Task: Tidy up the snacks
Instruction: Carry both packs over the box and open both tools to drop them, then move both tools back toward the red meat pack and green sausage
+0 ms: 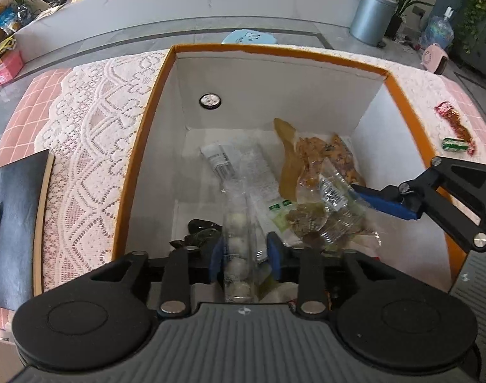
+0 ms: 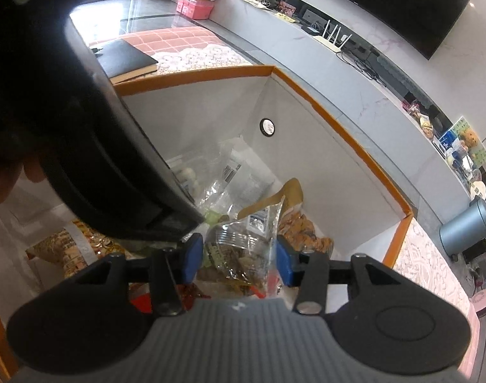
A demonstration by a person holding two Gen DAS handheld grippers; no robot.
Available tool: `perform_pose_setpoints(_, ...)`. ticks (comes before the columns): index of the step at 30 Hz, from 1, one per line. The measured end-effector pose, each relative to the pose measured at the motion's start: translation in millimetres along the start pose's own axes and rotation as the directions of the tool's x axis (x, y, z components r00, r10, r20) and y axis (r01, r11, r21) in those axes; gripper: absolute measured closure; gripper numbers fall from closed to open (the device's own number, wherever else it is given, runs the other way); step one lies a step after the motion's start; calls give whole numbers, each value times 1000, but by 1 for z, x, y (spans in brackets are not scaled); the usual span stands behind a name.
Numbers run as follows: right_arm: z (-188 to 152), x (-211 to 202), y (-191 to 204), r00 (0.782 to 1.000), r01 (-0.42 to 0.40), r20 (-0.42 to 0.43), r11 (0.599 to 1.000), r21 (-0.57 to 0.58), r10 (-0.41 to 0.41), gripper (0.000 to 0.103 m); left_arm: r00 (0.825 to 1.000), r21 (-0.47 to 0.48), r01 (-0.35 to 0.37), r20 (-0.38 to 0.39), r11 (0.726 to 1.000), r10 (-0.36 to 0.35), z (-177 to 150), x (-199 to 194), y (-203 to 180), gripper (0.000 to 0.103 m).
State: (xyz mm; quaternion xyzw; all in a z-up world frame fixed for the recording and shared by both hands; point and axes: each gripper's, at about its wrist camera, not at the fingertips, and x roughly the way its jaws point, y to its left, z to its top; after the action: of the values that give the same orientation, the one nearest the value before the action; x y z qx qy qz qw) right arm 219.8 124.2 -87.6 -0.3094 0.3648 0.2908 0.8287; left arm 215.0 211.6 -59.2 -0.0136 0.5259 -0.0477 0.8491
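Between the jaws of our left gripper (image 1: 245, 257) hangs a clear packet of white balls (image 1: 237, 255), and the blue pads sit against its sides, so we judge it grasped, held low inside the orange-rimmed box (image 1: 141, 146). Our right gripper (image 2: 239, 260) has its jaws spread around a crinkled clear bag of dark snacks (image 2: 236, 249); a gap shows at the right pad, so we read them as released, not clamped. Ahead of both jaws, on the box floor, lie a barcode-labelled clear pack (image 1: 224, 159) and an orange snack bag (image 1: 326, 156). Most of the sorting looks done, since several packets already rest in the box. Outside it, well to the right of our left jaws, a red wrapper (image 1: 453, 121) and a green candy (image 1: 455, 145) remain on the desk (image 1: 83, 127), so we judge those are left to collect.
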Motion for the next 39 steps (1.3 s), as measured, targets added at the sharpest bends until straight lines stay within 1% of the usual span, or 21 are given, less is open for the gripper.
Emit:
perform_pose_setpoints(1,0,-1,-1,1000,0,0,1000,3,0,55,1000,-1,8,6,1000,-8,0,-2,-1,52)
perform_pose_setpoints(3,3,-2,-3,1000,8,7,1000,6,-8,52,1000,-2,14,17,1000,-14,-1,-6,-3,46)
perform_pose_setpoints(6,4,-8,0,999,27,23,1000,0,-27,45,999,9,-5,34,1000,5,-3,-13,-9,41)
perform_pose_setpoints(7,4,-10,-1,999,31,28,1000,-2,-31,42,999,15,-9,45,1000,9,-3,-16,-11,37)
perform_pose_setpoints(10,0,-21,3,998,46,44,999,-25,-45,32,995,18,-33,93,999,31,-4,-29,-15,31)
perform_pose_setpoints(14,-4,-38,7,994,84,70,995,-62,-80,31,988,-10,-20,152,1000,22,-4,-47,-17,30)
perform_pose_setpoints(16,-6,-46,5,992,100,82,993,-62,-95,23,982,-29,-20,185,999,25,-4,-56,-19,30)
perform_pose_setpoints(17,-8,-51,4,991,107,91,993,-58,-101,23,977,-44,-22,209,999,31,-5,-61,-20,30)
perform_pose_setpoints(20,-14,-67,0,985,128,121,991,-34,-123,23,956,-110,-15,289,994,46,-7,-77,-22,30)
perform_pose_setpoints(23,-20,-85,-11,972,166,168,986,21,-167,23,930,-155,7,364,988,51,-10,-94,-28,33)
perform_pose_setpoints(25,-27,-99,-22,959,182,205,979,89,-197,23,907,-160,9,418,987,60,-12,-106,-37,33)
perform_pose_setpoints(27,-36,-114,-34,947,184,234,968,171,-222,23,884,-167,-4,460,986,82,-15,-117,-46,33)
perform_pose_setpoints(29,-48,-127,-47,935,178,254,948,264,-247,23,864,-183,-11,494,983,102,-17,-126,-55,33)
perform_pose_setpoints(30,-55,-134,-56,930,171,261,933,318,-259,23,851,-185,-8,515,983,104,-18,-131,-62,33)
perform_pose_setpoints(32,-71,-145,-69,921,151,275,905,399,-275,24,832,-176,-8,544,984,104,-21,-138,-74,33)
perform_pose_setpoints(33,-80,-150,-75,915,144,281,887,439,-288,23,825,-166,-16,554,986,107,-21,-140,-82,33)
perform_pose_setpoints(36,-103,-161,-88,901,148,284,848,509,-327,23,807,-134,-56,578,989,124,-24,-143,-107,38)
perform_pose_setpoints(38,-119,-168,-95,896,179,255,820,543,-365,23,798,-118,-74,588,990,129,-27,-142,-125,40)
perform_pose_setpoints(39,-128,-170,-98,893,189,245,808,558,-378,23,798,-106,-76,590,992,124,-28,-141,-134,40)
